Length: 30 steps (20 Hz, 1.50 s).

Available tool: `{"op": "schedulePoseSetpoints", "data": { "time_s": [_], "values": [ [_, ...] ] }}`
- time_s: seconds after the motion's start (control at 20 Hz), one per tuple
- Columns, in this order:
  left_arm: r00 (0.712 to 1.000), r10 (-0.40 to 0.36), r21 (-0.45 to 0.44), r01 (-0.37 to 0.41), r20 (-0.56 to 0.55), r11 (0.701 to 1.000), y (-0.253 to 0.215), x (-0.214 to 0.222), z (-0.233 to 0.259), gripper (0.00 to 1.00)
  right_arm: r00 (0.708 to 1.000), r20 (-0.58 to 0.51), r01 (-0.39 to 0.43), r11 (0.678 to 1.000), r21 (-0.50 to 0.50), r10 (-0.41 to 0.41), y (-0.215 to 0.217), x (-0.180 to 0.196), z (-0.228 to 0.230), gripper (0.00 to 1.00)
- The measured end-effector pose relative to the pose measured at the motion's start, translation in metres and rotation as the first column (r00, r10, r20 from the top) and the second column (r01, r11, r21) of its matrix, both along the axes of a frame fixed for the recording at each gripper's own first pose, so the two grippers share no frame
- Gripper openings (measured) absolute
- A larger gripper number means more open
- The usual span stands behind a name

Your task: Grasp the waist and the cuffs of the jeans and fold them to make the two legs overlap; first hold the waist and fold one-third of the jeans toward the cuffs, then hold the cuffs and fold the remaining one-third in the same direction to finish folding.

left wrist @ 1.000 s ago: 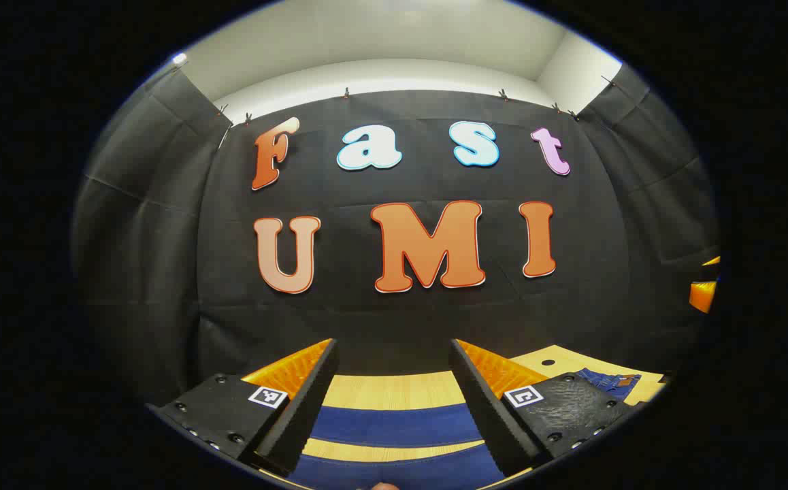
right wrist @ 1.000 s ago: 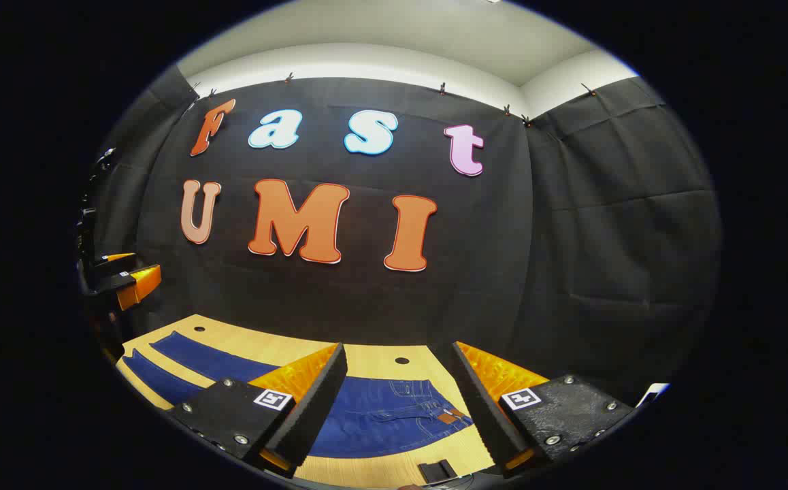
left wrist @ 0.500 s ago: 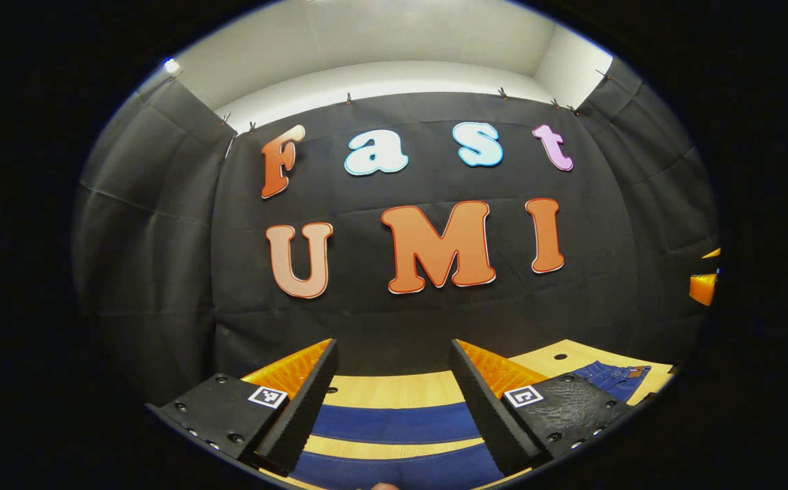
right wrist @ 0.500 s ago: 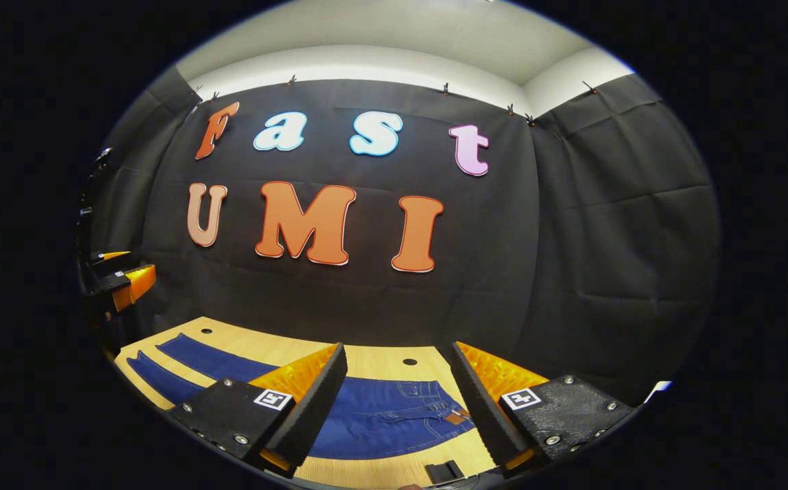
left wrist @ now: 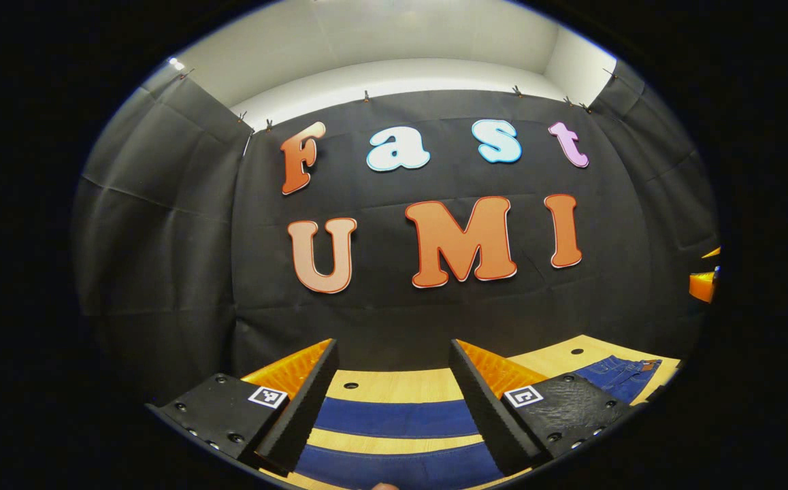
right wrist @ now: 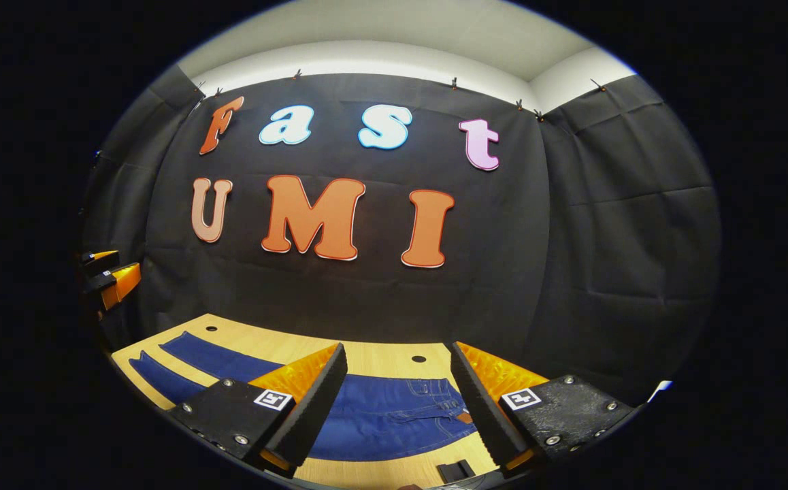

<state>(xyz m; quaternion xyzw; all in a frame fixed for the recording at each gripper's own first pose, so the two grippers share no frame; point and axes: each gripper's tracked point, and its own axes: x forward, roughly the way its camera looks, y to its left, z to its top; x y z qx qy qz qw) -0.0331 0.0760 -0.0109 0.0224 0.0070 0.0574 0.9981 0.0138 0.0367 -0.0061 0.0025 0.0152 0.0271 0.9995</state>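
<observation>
Denim jeans (right wrist: 394,415) lie flat, legs apart, on the wooden table (right wrist: 380,469); left gripper (left wrist: 394,381) and right gripper (right wrist: 399,384) hover above, both spread, holding nothing. Pinching one layer, or missing a cuff, could skew the overlap

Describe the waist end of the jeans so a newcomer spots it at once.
Start at the wooden table below the black cloth wall. The blue jeans lie flat across it. The waist is the wide end with pocket stitching and a brown patch, opposite the two narrow legs.

Dark blue jeans (right wrist: 380,415) lie flat and unfolded on the desk (right wrist: 380,354), legs apart in two parallel strips (left wrist: 394,416), the waist at the opposite end from the cuffs.
</observation>
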Motion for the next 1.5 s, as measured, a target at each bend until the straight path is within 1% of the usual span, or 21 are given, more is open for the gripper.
{"op": "schedulePoseSetpoints", "data": {
  "time_s": [0.1,0.15,0.2,0.25,0.3,0.35,0.4,0.45,0.55,0.6,0.65,0.7,0.75,0.8,0.95,1.1,1.2,1.3,1.35,1.4,1.5],
  "values": [
    [1.000,0.005,-0.009,-0.005,-0.001,1.000,0.012,-0.001,-0.002,1.00,1.000,0.002,-0.004,1.000,-0.007,0.004,0.010,0.003,0.002,0.93],
    [1.000,0.007,-0.012,-0.007,0.001,1.000,0.017,-0.001,-0.003,1.00,1.000,0.003,-0.004,1.000,-0.012,0.004,0.015,0.005,0.003,0.96],
    [1.000,0.010,-0.013,-0.010,0.000,1.000,0.025,-0.001,-0.005,1.00,1.000,-0.001,-0.008,1.000,-0.011,0.008,0.022,0.006,0.003,0.93],
    [1.000,0.003,-0.018,-0.004,-0.008,1.000,0.032,-0.001,-0.008,1.00,1.000,0.000,-0.012,1.000,-0.010,0.012,0.030,0.007,0.005,0.96],
    [1.000,0.000,-0.021,-0.001,-0.023,1.000,0.037,0.000,-0.013,1.00,1.000,-0.001,-0.008,1.000,-0.008,0.008,0.035,0.010,0.006,0.93],
    [0.999,0.004,-0.022,-0.005,-0.036,1.000,0.047,0.003,-0.018,1.00,1.000,-0.001,-0.006,1.000,-0.002,0.006,0.039,0.013,0.007,0.96],
    [0.999,0.004,-0.025,-0.005,-0.044,1.000,0.055,0.004,-0.021,1.00,1.000,-0.001,0.000,1.000,0.006,0.000,0.043,0.015,0.009,0.94],
    [0.999,-0.001,-0.020,0.000,-0.053,1.000,0.061,0.005,-0.025,1.00,1.000,-0.001,-0.015,1.000,0.019,0.015,0.050,0.017,0.009,0.96],
    [0.998,-0.010,-0.007,0.010,-0.054,1.000,0.072,0.007,-0.030,1.00,0.999,0.004,-0.047,0.998,0.038,0.047,0.063,0.020,0.012,0.96],
    [0.998,-0.012,-0.010,0.011,-0.057,1.000,0.075,0.010,-0.033,1.00,0.999,-0.002,-0.042,0.998,0.038,0.042,0.062,0.023,0.012,0.99],
    [0.998,-0.014,-0.015,0.013,-0.069,1.000,0.078,0.011,-0.040,1.00,1.000,-0.007,-0.030,0.999,0.031,0.030,0.058,0.026,0.010,0.96],
    [0.997,-0.011,-0.027,0.009,-0.082,1.000,0.080,0.014,-0.045,1.00,1.000,-0.011,-0.025,0.999,0.021,0.026,0.056,0.031,0.008,0.99],
    [0.996,-0.001,-0.037,-0.003,-0.091,0.999,0.084,0.017,-0.049,1.00,1.000,-0.015,-0.020,1.000,0.009,0.020,0.054,0.037,0.007,0.99],
    [0.994,0.017,-0.044,-0.021,-0.105,0.999,0.089,0.019,-0.054,1.00,1.000,-0.024,-0.013,1.000,-0.003,0.013,0.049,0.045,0.003,0.96],
    [0.986,0.081,-0.029,-0.087,-0.146,0.996,0.105,0.026,-0.068,1.00,0.998,-0.063,-0.001,1.000,-0.024,0.000,0.032,0.073,-0.011,0.96],
    [0.973,0.097,-0.058,-0.112,-0.211,0.992,0.111,0.036,-0.090,0.99,0.994,-0.114,0.001,1.000,-0.025,-0.003,0.013,0.098,-0.031,0.96],
    [0.947,0.151,-0.084,-0.182,-0.284,0.980,0.133,0.038,-0.117,1.00,0.987,-0.160,-0.003,1.000,0.005,0.003,0.002,0.112,-0.050,0.96],
    [0.916,0.182,-0.160,-0.252,-0.357,0.954,0.147,0.035,-0.141,1.00,0.977,-0.213,-0.008,0.998,0.057,0.020,-0.009,0.125,-0.070,0.96],
    [0.897,0.186,-0.201,-0.285,-0.401,0.937,0.153,0.033,-0.155,1.00,0.969,-0.244,-0.010,0.997,0.079,0.029,-0.013,0.131,-0.079,0.96],
    [0.873,0.201,-0.236,-0.330,-0.444,0.914,0.160,0.030,-0.170,1.00,0.962,-0.272,-0.011,0.995,0.098,0.037,-0.019,0.137,-0.089,0.99],
    [0.827,0.218,-0.296,-0.413,-0.519,0.862,0.165,0.027,-0.197,0.98,0.948,-0.314,-0.016,0.992,0.123,0.054,-0.028,0.149,-0.106,0.96]
  ]
}}
